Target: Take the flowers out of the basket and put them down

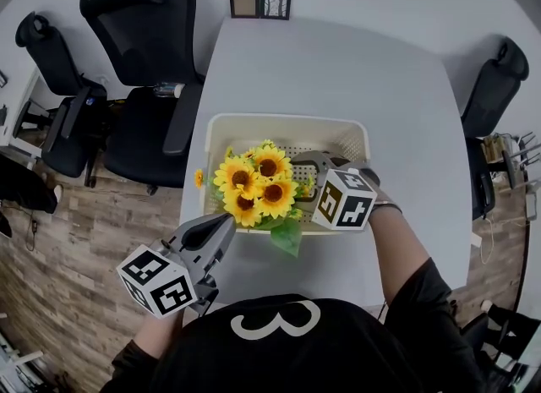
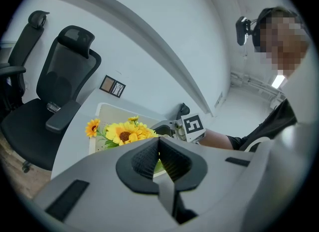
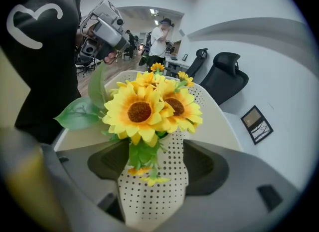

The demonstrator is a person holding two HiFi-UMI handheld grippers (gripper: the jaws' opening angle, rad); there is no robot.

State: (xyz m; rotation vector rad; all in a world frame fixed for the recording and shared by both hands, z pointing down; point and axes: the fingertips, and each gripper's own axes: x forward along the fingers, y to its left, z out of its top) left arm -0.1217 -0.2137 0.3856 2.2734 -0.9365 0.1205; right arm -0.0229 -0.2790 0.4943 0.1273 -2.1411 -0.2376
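**Sunflowers in the basket, right gripper open around their stems**

The flowers, a bunch of yellow sunflowers with green leaves, stand in the near left part of the basket. One large leaf hangs over the basket's near rim, and a small bloom sticks out past its left wall. The basket is cream-coloured with a perforated floor, and it sits on the white table close to the near edge.

The right gripper reaches down into the basket just beside the blooms, on their right in the head view. In the right gripper view its jaws stand apart. The leafy stems rise between them, nearer the left jaw, and the dotted basket floor shows through the gap. Neither pad presses on the stems.

The left gripper hangs over the table's near edge, in front of the basket and to its left, apart from both basket and flowers. Its jaws are closed together with nothing between them.

A small double picture frame lies at the table's far end. Black office chairs stand along the left side, and another stands at the right.
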